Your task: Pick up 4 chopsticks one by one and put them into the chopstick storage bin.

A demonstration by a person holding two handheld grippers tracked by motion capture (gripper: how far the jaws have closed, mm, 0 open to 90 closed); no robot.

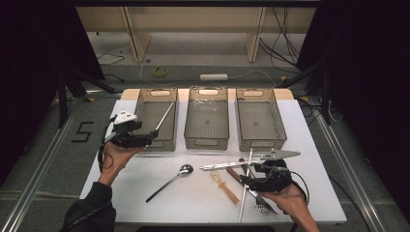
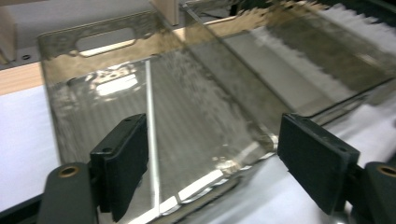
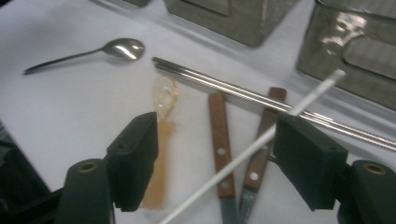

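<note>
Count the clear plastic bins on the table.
3, in a row along the table's far edge: left bin holding a white stick, middle bin, right bin.

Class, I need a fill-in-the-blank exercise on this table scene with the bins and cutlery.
1. The table holds ___ clear bins.
2. A white stick leans in the ___ bin.
3. The left gripper has its jaws ___.
4. The right gripper hovers over a white stick crossing two knives with ___ handles.

Missing words: three; left; open; wooden
</note>
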